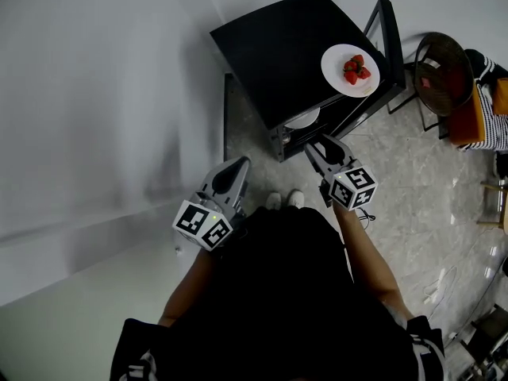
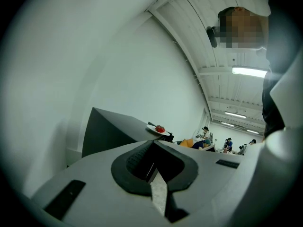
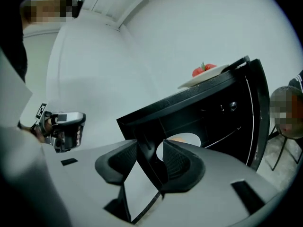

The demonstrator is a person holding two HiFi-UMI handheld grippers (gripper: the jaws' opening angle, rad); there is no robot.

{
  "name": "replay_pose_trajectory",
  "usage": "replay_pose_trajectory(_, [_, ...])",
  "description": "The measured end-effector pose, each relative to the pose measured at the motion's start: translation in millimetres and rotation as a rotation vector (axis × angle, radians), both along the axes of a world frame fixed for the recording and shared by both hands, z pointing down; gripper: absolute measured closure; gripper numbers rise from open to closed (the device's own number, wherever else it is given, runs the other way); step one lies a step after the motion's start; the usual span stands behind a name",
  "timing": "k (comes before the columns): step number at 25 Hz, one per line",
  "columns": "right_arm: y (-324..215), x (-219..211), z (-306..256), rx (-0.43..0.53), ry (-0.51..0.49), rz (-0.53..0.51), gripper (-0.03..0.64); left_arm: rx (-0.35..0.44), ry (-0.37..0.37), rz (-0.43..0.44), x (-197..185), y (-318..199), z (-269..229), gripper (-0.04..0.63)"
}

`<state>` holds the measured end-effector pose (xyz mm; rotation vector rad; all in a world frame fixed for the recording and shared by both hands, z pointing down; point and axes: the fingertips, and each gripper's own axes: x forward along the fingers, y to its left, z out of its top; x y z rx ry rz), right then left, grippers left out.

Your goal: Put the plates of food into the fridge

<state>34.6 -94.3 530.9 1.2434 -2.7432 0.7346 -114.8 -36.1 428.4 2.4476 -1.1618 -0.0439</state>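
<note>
- Standing right in front of the fridge [image 1: 278,62], you held one gripper in each hand, and both were low and short of its open front.
- The right gripper [image 1: 317,143] pointed at the fridge's open compartment, with its tips just before the lower edge.
- In the right gripper view, its fingers [image 3: 176,157] stood released with a gap between them. They held nothing, and only the fridge's dark frame showed through the gap.
- The left gripper [image 1: 238,163] hung off the fridge's left front corner, apart from it and beside the pale wall.
- In the left gripper view, its fingers [image 2: 137,157] were clenched tip to tip on nothing.
- A white plate of strawberries [image 1: 350,70] sat on top of the fridge, near its right edge and not inside.
- A second white plate [image 1: 304,119] lay inside the fridge on a shelf, with its rim showing at the opening. You could not tell what was on it.
- The fridge door [image 1: 390,38] stood swung open on the fridge's right side.
- Your shoes [image 1: 284,201] were on the tiled floor just short of the fridge.
</note>
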Motion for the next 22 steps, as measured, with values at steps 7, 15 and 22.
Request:
replay_pose_trajectory(7, [22.2,6.1,-44.1,0.104,-0.017,-0.006,0.434,-0.007,-0.036,0.042,8.3,1.5,7.4,0.572])
replay_pose_trajectory(15, [38.3,25.5,-74.0,0.157,-0.016,0.032,0.434,0.031,-0.061,0.075,17.3,1.9,3.8,0.571])
replay_pose_trajectory(22, [27.6,56.8,-77.6,0.079,-0.132,0.118,0.434,0.024,-0.039,0.075,18.3,-3.9,4.6,0.571])
